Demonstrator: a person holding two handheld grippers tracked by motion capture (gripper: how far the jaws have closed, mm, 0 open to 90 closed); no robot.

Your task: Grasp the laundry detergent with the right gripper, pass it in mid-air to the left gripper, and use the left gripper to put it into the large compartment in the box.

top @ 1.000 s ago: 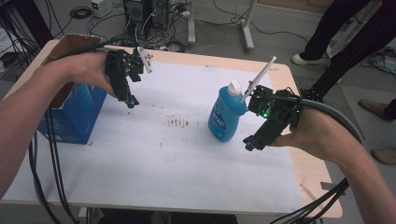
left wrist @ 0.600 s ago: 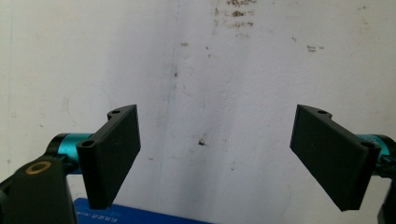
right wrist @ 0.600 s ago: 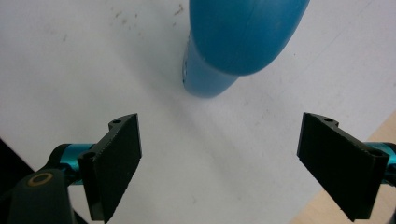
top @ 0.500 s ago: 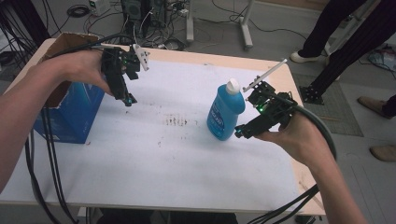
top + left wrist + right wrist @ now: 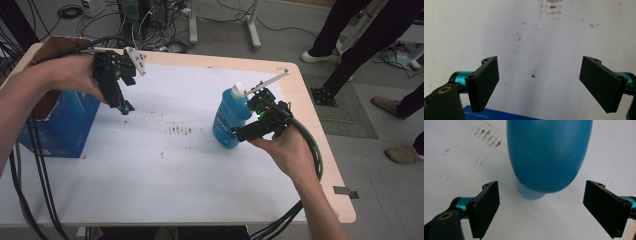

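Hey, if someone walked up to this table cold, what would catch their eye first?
Probably the blue bottle standing right of centre on the white table, with the right gripper open, its jaws apart just short of it. Next, the brown smudges mid-table, and the left gripper open above the bare surface near the blue box at the left edge.

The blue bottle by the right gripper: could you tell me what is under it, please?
The blue bottle stands on the white table cover, with brown stains beside it. The right gripper waits open before it. The patch beneath its base is hidden.
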